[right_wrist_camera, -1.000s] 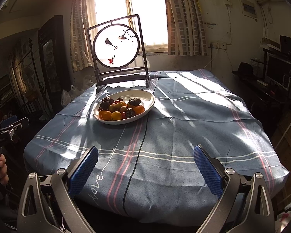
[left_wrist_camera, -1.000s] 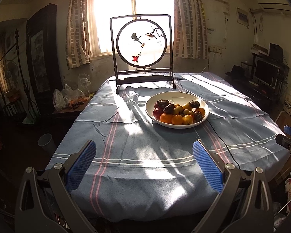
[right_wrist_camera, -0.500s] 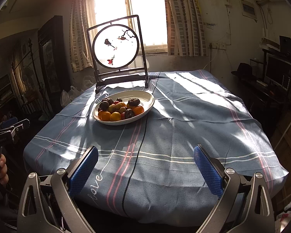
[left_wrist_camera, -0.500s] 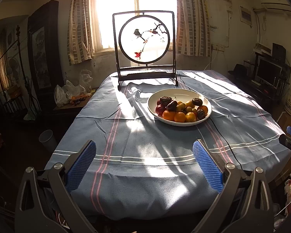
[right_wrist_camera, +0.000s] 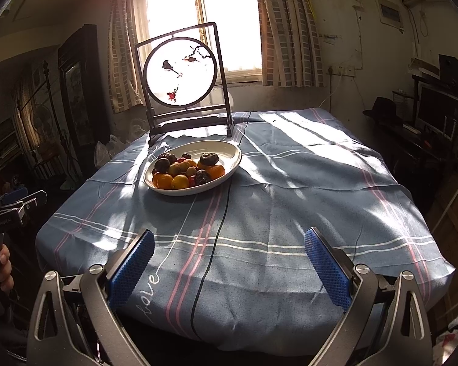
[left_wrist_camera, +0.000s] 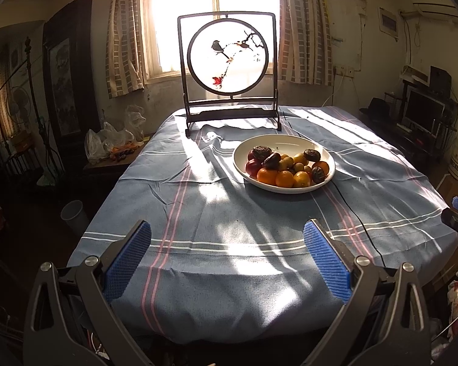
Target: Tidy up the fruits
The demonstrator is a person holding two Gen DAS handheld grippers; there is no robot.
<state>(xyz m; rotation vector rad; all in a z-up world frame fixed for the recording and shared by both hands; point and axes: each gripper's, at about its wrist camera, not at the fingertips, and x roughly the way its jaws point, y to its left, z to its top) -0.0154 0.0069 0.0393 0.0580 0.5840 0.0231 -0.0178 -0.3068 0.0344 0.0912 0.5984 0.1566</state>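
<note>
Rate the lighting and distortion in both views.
Left wrist: window blown out, sun streaks across the cloth, room corners dark, fisheye bending edges. Right wrist: same backlight, pinkish flare top left, fruit sharp enough to sort.

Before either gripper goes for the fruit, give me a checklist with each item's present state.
1. Left gripper open and holding nothing: ok.
2. Right gripper open and holding nothing: ok.
3. Fruits all inside the white bowl: ok.
4. Bowl flat on the tablecloth: ok.
5. Black cable running from near the bowl to the table's near edge, in the right gripper's path: not ok.
6. Place to sort fruits into: cannot tell.
</note>
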